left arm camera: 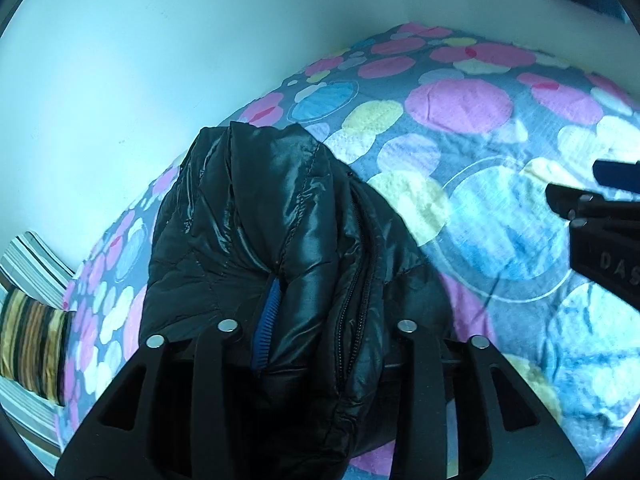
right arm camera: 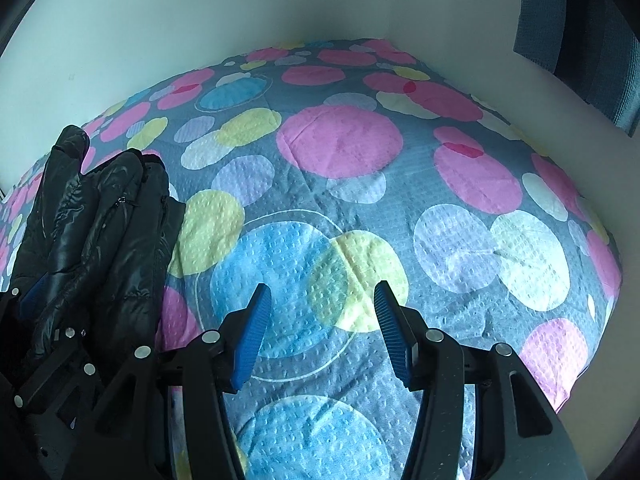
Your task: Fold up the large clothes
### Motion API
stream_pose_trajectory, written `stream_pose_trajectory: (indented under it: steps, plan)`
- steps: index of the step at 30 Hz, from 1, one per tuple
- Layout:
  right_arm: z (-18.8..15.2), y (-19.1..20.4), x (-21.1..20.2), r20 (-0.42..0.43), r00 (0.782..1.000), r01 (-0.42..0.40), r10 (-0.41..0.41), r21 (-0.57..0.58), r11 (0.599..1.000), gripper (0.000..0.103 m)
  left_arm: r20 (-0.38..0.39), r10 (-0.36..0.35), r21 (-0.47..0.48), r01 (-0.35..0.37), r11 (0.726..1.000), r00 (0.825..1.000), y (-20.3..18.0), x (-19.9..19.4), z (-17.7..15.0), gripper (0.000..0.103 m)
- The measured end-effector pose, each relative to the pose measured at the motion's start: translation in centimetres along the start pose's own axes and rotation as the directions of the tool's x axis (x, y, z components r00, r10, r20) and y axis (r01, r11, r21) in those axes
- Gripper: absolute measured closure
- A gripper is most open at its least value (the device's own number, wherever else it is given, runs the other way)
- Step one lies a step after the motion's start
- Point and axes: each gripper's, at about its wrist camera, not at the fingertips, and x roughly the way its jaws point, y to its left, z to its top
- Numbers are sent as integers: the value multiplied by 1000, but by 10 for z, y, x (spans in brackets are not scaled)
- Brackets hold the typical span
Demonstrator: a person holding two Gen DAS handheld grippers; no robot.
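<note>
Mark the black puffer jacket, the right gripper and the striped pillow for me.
black puffer jacket (left arm camera: 280,208): left wrist view, on its shiny quilted panel.
right gripper (right arm camera: 320,324): right wrist view, midway between its open blue-padded jaws.
striped pillow (left arm camera: 32,344): left wrist view, on its yellow-and-dark stripes.

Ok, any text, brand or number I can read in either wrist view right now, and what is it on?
"DAS": raised letters on the black body of the right gripper, at the right edge of the left wrist view; the frame cuts the word off, so it may run on.
Black puffer jacket: no label or logo visible.
Dotted bedspread: pattern only, no text.
Right wrist view: nothing readable.
</note>
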Motion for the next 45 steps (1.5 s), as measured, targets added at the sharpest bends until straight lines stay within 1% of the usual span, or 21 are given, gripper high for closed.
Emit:
stream_pose_trajectory:
  steps: [1, 5, 6, 9, 11, 12, 13, 16, 17, 19, 21, 22, 23, 25, 27, 29, 31, 32, 35, 39, 45]
  plan:
    - [-1, 0, -2, 1, 1000, 2, -2, 0, 1000, 49, 10, -22, -14, 22, 1000, 1000, 1, -4, 1, 61]
    - [-2, -2, -9, 7, 1000, 14, -14, -4, 1000, 49, 49, -109, -51, 112, 992, 993, 8, -25, 5, 57]
    - [-2, -2, -11, 8, 1000, 11, -11, -1, 1000, 49, 57, -135, -66, 139, 988, 989, 12, -32, 6, 57]
    - [1, -1, -18, 16, 1000, -1, 1, 3, 1000, 49, 85, -225, -115, 234, 965, 971, 29, -55, 9, 56]
    - [3, 4, -25, 28, 1000, -3, 3, -5, 1000, 49, 120, -249, -134, 265, 955, 961, 44, -72, 11, 55]
    - [5, 7, -29, 35, 999, -9, 9, -11, 1000, 49, 144, -253, -143, 273, 951, 957, 54, -81, 11, 51]
    - [7, 12, -34, 43, 999, -19, 20, -17, 1000, 49, 171, -247, -154, 273, 950, 954, 65, -90, 10, 47]
    - [13, 25, -44, 59, 997, -53, 55, -32, 998, 49, 213, -204, -205, 248, 947, 956, 104, -103, 2, 45]
    - [15, 31, -48, 65, 995, -70, 72, -39, 997, 49, 215, -192, -228, 240, 944, 958, 116, -104, -1, 44]
    - [21, 46, -55, 72, 991, -106, 110, -59, 993, 49, 210, -162, -300, 221, 928, 964, 151, -98, -12, 37]
    - [27, 61, -59, 75, 987, -136, 142, -84, 987, 49, 192, -125, -366, 189, 911, 973, 181, -87, -24, 37]
    - [29, 68, -60, 75, 985, -147, 154, -94, 985, 49, 183, -121, -385, 184, 904, 976, 190, -82, -27, 35]
    - [31, 77, -63, 76, 982, -162, 171, -108, 981, 49, 162, -124, -419, 182, 889, 979, 206, -71, -35, 34]
    - [35, 95, -66, 74, 977, -190, 201, -134, 973, 49, 140, -128, -461, 178, 869, 982, 223, -56, -47, 34]
    - [40, 114, -68, 73, 971, -213, 228, -165, 963, 49, 112, -130, -514, 170, 841, 985, 238, -39, -62, 34]
    - [43, 134, -67, 66, 968, -225, 242, -197, 954, 49, 91, -163, -556, 186, 810, 982, 248, -24, -75, 34]
    - [46, 153, -62, 50, 968, -227, 244, -232, 946, 49, 86, -193, -583, 206, 786, 977, 251, -15, -83, 34]
    - [46, 160, -59, 42, 969, -226, 243, -243, 943, 49, 80, -209, -587, 216, 780, 975, 250, -9, -86, 34]
    - [47, 172, -49, 18, 973, -216, 228, -258, 942, 49, 82, -227, -575, 232, 785, 971, 245, -3, -90, 34]
    - [46, 171, -35, -15, 977, -211, 214, -256, 943, 49, 83, -242, -540, 247, 804, 967, 234, 5, -87, 34]
    - [45, 162, -11, -74, 973, -228, 217, -229, 946, 51, 66, -288, -521, 279, 806, 955, 219, 21, -82, 34]
